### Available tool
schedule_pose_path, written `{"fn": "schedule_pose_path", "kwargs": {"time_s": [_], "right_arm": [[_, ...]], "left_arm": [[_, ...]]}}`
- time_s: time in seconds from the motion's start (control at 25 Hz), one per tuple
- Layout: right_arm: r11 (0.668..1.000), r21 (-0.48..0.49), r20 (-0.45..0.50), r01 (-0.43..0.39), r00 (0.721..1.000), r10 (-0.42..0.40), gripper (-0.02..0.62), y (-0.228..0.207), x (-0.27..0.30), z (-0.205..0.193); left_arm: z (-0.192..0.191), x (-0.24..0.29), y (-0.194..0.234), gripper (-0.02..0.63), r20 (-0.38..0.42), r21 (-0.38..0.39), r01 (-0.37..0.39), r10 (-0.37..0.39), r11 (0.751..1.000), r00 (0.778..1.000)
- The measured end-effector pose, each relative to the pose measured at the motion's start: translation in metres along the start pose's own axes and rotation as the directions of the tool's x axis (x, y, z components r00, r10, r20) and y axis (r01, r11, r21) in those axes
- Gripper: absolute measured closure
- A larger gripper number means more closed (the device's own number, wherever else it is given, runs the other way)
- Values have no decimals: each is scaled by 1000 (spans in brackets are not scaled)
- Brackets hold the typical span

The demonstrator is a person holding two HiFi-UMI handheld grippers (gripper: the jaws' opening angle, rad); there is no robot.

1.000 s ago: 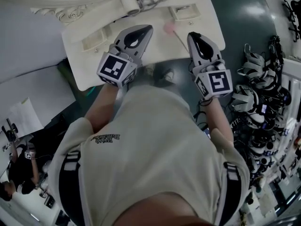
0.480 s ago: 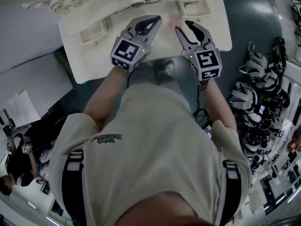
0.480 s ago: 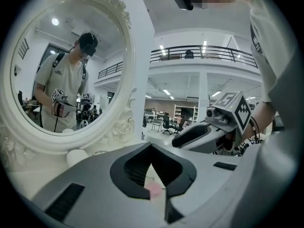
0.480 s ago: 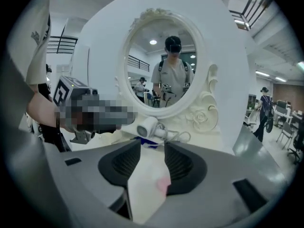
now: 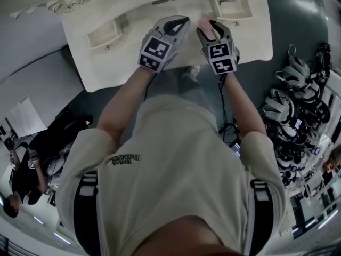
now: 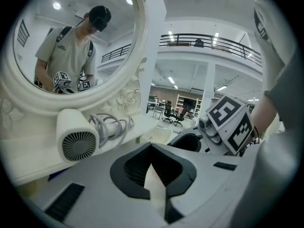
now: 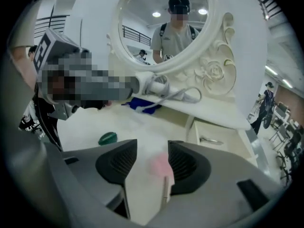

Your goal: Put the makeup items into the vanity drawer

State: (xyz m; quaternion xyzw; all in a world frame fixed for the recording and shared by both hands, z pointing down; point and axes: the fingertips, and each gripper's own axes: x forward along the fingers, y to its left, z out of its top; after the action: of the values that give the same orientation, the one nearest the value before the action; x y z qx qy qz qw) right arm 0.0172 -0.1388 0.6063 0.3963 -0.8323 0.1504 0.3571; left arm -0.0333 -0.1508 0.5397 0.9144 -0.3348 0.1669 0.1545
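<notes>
- While the right gripper [image 5: 205, 26] was held over the vanity table [image 5: 122, 63], its jaws were found spread wide, having just been opening. The pink-tipped brush [image 7: 159, 164] lay on the tabletop between them and was pressed by neither pad.
- The left gripper [image 5: 183, 21] was held just beside the right one. Its jaws were brought together at the tips, and nothing was held between them.
- The small drawer [image 7: 216, 134] at the right of the table appeared to be pulled out. The brush was well apart from it, so the task was judged to be at the pick-up step.
- Off-centre closure: in the right gripper view the pink head was seen nearer the pad at the right. The brush could be shoved sideways, or rolled on its thin handle, before both pads were seated.
- Soft grip: if only the fluffy head were pinched, the handle could droop or slip free while it was carried to the drawer.
- Collision: the two grippers were set close together. The widened jaw could be knocked against the left tool, or the brush nudged by it.
- Table contact: the jaws were angled steeply down. The tips could be driven onto the tabletop and the handle pinned there.
- A small green item [image 7: 108, 137] was also noted on the table, outside the drawer.
</notes>
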Motion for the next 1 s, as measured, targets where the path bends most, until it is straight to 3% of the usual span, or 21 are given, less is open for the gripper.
{"fn": "schedule_pose_path", "kwargs": {"time_s": [0.24,0.4,0.6,0.76,0.88,1.0], "right_arm": [[998,29,-102,57,993,-54,385,-8,33,-37],[993,-11,-132,116,984,-117,388,-23,45,-50],[988,-44,-123,146,981,-150,433,-29,48,-48],[986,-53,-99,159,982,-163,477,-28,43,-46],[987,-36,-69,160,984,-162,557,-31,40,-42],[987,-39,-42,154,987,-156,569,-27,34,-34]], "left_arm": [[-31,19,7,600,-68,-35,18,-20,999,997],[-54,35,9,600,-126,-55,40,-46,998,991],[-65,30,12,600,-158,-98,33,-49,995,986],[-68,27,5,600,-155,-98,45,-60,994,986],[-71,28,4,600,-164,-97,50,-65,994,984],[-69,23,2,600,-160,-96,45,-60,994,985]]}}
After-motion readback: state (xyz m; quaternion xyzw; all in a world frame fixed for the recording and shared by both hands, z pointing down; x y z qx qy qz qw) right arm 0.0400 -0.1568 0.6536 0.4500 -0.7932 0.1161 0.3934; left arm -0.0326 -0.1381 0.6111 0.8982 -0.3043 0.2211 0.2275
